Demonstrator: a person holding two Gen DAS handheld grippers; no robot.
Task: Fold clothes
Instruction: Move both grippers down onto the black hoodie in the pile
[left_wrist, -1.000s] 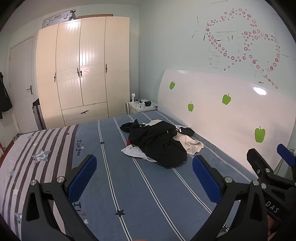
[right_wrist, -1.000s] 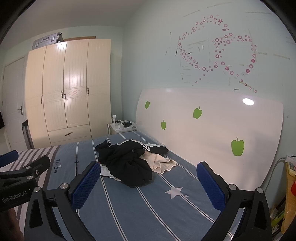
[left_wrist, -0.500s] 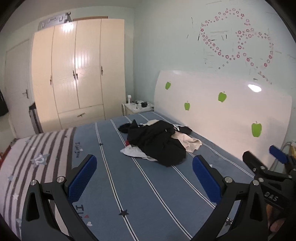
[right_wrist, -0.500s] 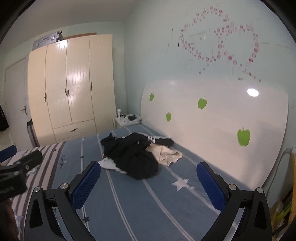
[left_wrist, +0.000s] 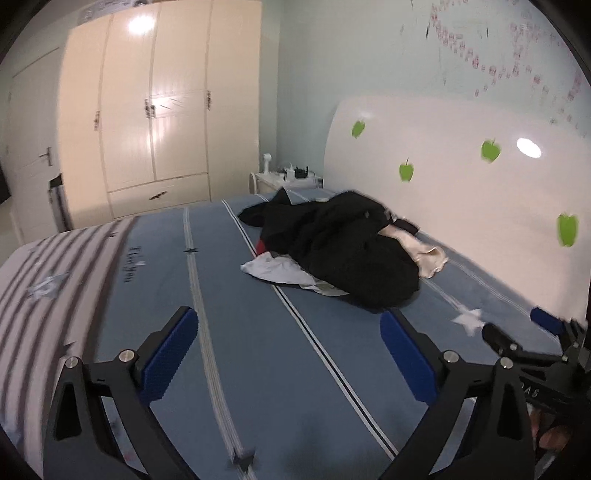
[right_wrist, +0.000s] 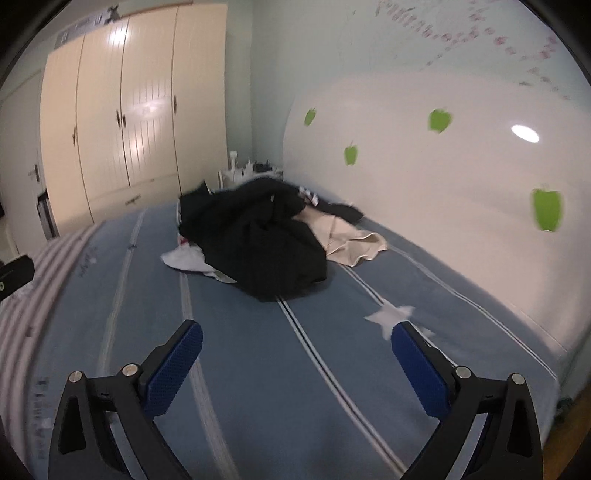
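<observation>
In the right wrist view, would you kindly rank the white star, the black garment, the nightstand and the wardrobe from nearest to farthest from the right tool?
1. White star: on the bedcover, just past the right finger.
2. Black garment: mid-bed, atop the pile.
3. Nightstand: behind the pile, beside the headboard.
4. Wardrobe: far wall, left.

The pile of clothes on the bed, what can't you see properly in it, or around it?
- Pile of clothes: how many pieces, both views; the black garment covers the rest.
- White cloth and beige cloth: what kind, mostly tucked under the black one.
- Nightstand things: too small, blurred.
- Wall pattern: blurred, cut by the lens edge.
</observation>
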